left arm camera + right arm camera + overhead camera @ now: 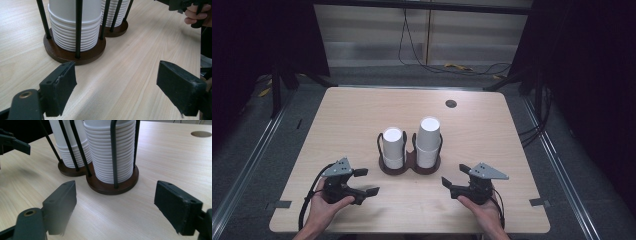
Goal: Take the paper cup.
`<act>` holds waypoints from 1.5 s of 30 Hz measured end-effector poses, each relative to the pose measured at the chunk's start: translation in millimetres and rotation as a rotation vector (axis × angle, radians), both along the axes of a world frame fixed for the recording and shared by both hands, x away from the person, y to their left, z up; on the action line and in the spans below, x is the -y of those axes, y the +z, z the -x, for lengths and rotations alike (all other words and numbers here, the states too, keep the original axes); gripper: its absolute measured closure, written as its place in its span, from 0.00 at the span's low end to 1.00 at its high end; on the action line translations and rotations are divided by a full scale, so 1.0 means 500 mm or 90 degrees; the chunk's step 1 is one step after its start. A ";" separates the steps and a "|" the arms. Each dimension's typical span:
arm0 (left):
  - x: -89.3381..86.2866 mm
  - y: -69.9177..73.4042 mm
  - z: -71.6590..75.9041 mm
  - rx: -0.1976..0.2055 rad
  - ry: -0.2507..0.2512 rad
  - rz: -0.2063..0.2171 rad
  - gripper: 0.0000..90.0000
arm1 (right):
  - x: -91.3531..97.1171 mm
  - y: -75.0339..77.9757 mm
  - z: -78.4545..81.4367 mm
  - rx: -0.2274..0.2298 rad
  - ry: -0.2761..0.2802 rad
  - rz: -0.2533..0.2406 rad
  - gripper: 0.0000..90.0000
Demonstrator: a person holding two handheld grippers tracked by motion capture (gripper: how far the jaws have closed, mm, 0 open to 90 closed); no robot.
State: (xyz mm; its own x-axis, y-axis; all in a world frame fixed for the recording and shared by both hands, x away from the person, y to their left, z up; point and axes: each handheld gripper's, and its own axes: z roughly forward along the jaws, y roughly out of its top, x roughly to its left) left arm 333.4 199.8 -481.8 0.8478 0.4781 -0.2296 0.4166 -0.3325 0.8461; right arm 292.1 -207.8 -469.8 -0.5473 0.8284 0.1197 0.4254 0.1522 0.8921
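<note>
From the high view, a pale wooden table (362, 115) sits on grey carpet between dark curtains; the left gripper (364, 182) and right gripper (453, 176) rest released, each beside the cup holder (410, 166).

In the left gripper view, the cup stacks (75, 22) stand just ahead of the spread fingers (60, 90).

In the right gripper view, they likewise stand ahead of the parted, empty fingers (61, 206).

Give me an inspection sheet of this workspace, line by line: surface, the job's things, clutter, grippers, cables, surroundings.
Surface: light wood table, with a round hole near the far edge.
Job's things: two stacks of white cups, left stack shorter, right stack taller, both upside down in a dark double holder with black wire uprights.
Clutter: nothing seen.
Grippers: left gripper and right gripper both open, empty, near the front edge, each pointing in at the holder, apart from it.
Cables: black ones trail from each gripper; black and yellow ones lie on the floor behind the table.
Surroundings: dark curtains at both sides, pale wall panel behind, floor rails.
</note>
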 end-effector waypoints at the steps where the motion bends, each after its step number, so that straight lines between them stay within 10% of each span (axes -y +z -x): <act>1: 0.000 0.001 -0.001 -0.001 -0.002 -0.002 0.18 | 0.000 0.002 0.000 0.003 0.008 -0.001 0.20; 15: 0.020 0.032 -0.016 -0.005 -0.015 0.003 0.20 | 0.001 -0.003 -0.002 -0.034 0.052 -0.004 0.21; 22: 0.022 0.061 -0.009 0.077 0.012 0.025 0.22 | -0.003 -0.001 -0.002 -0.039 0.056 -0.001 0.21; 34: 0.029 0.128 -0.020 0.094 -0.002 0.017 0.28 | -0.015 0.006 0.003 -0.035 0.069 0.003 0.18; 42: 0.036 0.159 -0.035 0.062 -0.024 0.003 0.32 | -0.010 0.008 0.004 -0.033 0.068 0.005 0.18; 45: 0.035 0.163 -0.053 0.022 -0.042 0.017 0.19 | -0.009 0.009 0.008 -0.029 0.068 0.006 0.18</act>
